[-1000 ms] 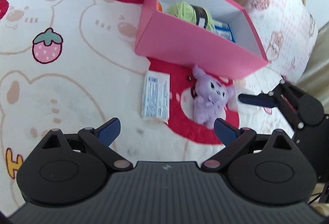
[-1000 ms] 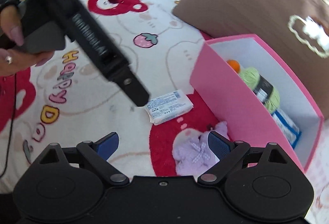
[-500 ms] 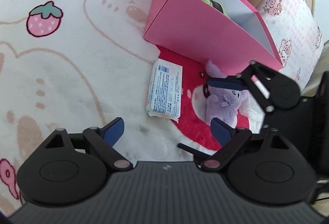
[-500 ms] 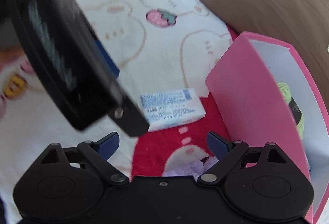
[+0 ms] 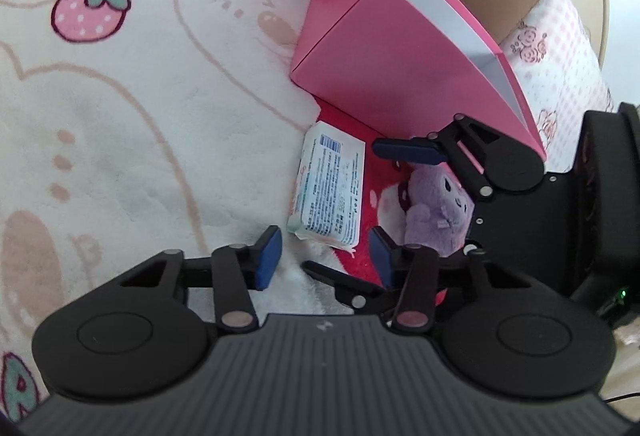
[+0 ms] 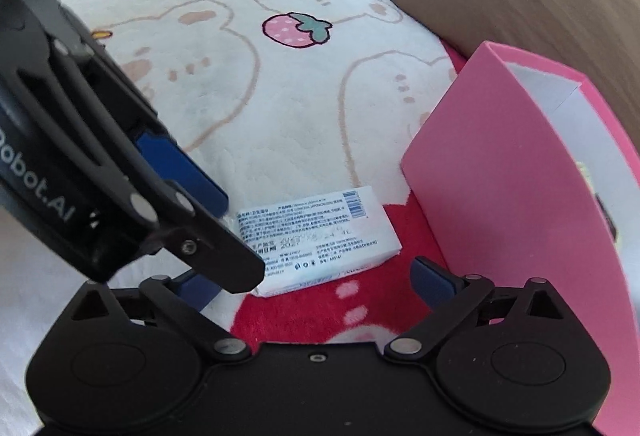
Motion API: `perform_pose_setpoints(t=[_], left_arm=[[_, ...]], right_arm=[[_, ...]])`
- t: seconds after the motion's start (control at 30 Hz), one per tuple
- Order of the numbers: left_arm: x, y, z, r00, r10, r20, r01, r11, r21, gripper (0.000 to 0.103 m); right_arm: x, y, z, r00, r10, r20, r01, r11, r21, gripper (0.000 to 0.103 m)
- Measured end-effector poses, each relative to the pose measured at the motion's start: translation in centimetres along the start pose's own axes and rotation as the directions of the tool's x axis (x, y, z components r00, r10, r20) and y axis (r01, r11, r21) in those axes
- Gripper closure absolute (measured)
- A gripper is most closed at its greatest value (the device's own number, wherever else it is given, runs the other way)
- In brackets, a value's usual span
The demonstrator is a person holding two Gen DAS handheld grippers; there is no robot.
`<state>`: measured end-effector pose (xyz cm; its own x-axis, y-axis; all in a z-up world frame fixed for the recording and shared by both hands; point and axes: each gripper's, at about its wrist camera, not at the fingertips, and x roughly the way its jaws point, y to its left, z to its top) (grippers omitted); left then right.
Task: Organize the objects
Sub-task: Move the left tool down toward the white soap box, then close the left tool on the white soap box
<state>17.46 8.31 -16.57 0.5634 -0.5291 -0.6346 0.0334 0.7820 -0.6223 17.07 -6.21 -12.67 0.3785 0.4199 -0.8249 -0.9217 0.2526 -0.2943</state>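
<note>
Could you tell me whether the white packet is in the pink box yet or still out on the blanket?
Out. The packet lies flat on the blanket beside the box, its printed face up, neither gripper holding it.

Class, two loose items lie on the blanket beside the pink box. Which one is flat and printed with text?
The white wipes packet, flat with a barcode and blue print. The purple plush toy beside it is soft, rounded and unprinted.

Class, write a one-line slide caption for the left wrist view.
Left tool closing around the white wipes packet's near end; right tool straddles purple plush beside pink box.
</note>
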Motion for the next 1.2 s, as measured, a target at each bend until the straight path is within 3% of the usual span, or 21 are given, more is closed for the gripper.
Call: perform_pose_setpoints(t=[0.1, 0.27, 0.73, 0.93, 1.07, 1.2], left_arm=[[0.4, 0.5, -0.2, 1.0, -0.021, -0.024, 0.02, 0.999, -0.036, 0.07], [0.7, 0.8, -0.1, 1.0, -0.013, -0.026, 0.012, 0.999, -0.031, 0.074], [0.6, 2.2, 0.1, 0.997, -0.076, -0.003, 0.075, 0.988, -0.134, 0.076], [0.7, 2.0, 0.8, 0.996, -0.085, -0.004, 0.083, 0.985, -0.152, 0.076], [0.4, 2.1, 0.8, 0.998, -0.067, -0.004, 0.066, 0.987, -0.145, 0.076], [0.0, 2.4, 1.0, 0.998, -0.055, -0.004, 0.054, 0.987, -0.149, 0.076]], right_arm=[[0.0, 0.1, -0.2, 1.0, 0.003, 0.018, -0.002, 1.0, -0.007, 0.002], [1.3, -0.6, 0.4, 0.999, 0.039, 0.011, -0.039, 0.999, 0.006, 0.001], [1.1, -0.8, 0.2, 0.997, 0.073, 0.038, -0.075, 0.996, 0.052, 0.007], [0.8, -1.1, 0.1, 0.996, 0.082, 0.028, -0.086, 0.985, 0.152, 0.008], [-0.3, -1.5, -0.6, 0.993, 0.108, 0.056, -0.12, 0.948, 0.294, 0.008], [-1.7, -0.6, -1.3, 0.991, 0.106, 0.076, -0.126, 0.935, 0.331, 0.008]])
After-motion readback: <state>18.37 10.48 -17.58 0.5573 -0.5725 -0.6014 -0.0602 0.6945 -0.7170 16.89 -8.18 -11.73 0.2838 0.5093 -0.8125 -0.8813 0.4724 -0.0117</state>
